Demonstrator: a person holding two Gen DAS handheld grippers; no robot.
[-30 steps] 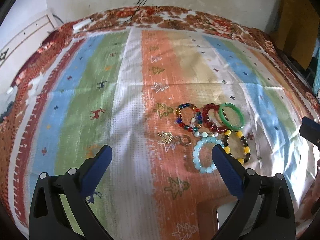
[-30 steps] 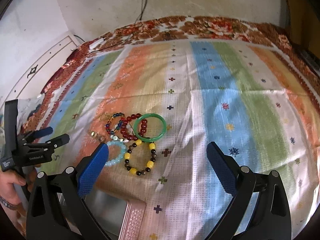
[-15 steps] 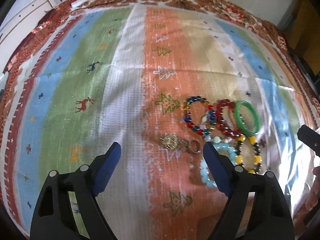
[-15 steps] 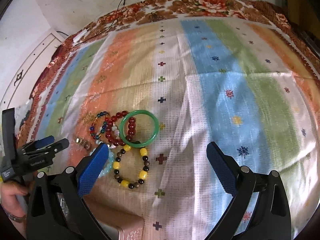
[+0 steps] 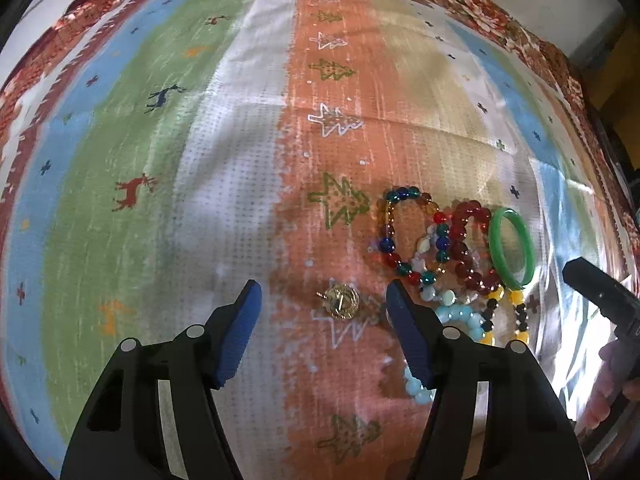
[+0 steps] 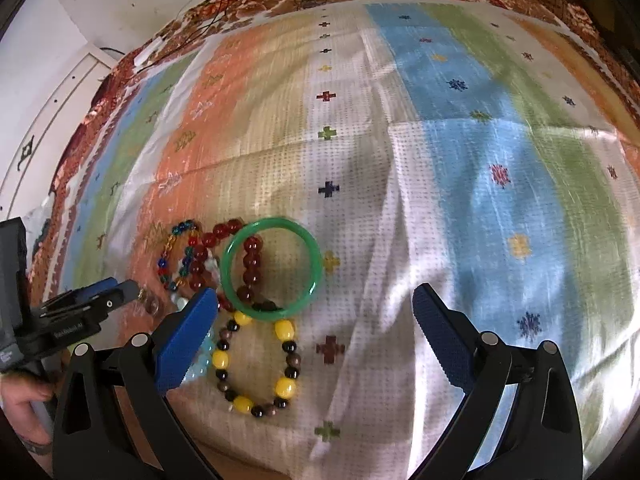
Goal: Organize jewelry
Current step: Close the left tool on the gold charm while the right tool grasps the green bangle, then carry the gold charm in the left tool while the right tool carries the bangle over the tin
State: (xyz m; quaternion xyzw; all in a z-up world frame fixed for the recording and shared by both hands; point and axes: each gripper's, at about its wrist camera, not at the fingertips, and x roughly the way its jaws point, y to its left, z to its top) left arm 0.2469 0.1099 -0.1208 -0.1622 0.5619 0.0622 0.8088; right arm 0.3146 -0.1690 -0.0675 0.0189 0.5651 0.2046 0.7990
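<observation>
Both hand-held grippers, left (image 5: 322, 300) and right (image 6: 314, 318), hover with jaws spread and empty; bracelets (image 6: 256, 276) and gold brooch (image 5: 341, 302), lower centre, lie unsorted.

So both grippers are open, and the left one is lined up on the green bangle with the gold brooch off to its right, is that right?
Not quite. Both are open, but the left gripper is lined up on the gold brooch, which lies between its fingers on the cloth. The green bangle sits off to its right, as the left wrist view shows. The right gripper hangs open near that bangle.
</observation>
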